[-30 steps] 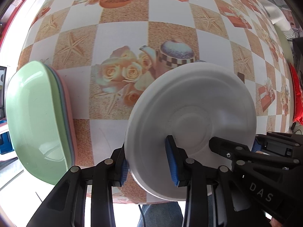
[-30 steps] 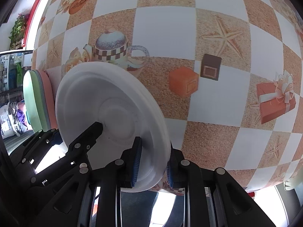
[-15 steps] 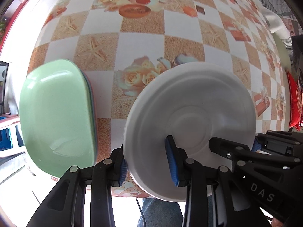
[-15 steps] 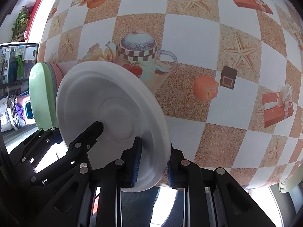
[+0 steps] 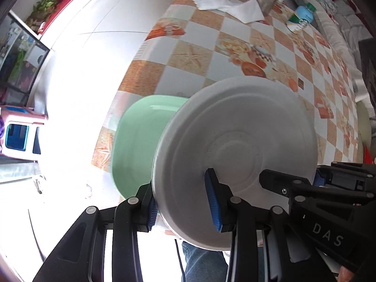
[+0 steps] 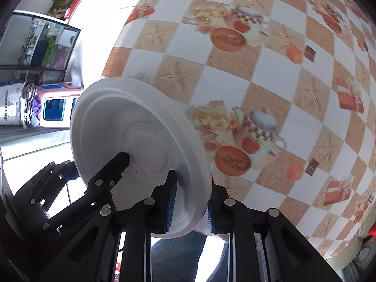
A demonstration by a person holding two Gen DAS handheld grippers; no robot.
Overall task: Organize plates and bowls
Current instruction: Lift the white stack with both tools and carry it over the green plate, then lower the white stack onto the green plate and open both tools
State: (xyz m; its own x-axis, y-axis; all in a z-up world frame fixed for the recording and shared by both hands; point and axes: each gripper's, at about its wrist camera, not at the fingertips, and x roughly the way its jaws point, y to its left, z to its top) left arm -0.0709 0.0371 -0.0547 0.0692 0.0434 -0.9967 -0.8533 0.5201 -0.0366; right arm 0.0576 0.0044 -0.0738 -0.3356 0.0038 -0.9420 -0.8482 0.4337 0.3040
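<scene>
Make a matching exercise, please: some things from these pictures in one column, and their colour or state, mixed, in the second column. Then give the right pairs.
Things:
1. white plate
2. green dish
3. finger pads
4. white cloth

Colour or state:
A. blue, pressed on the plate's rim
B. lies on the far part of the checked tablecloth
C. lifted and tilted, gripped by the left gripper and the right gripper
D. on the table near its edge, partly hidden behind the plate

Pairs: 1-C, 2-D, 3-A, 4-B
</scene>
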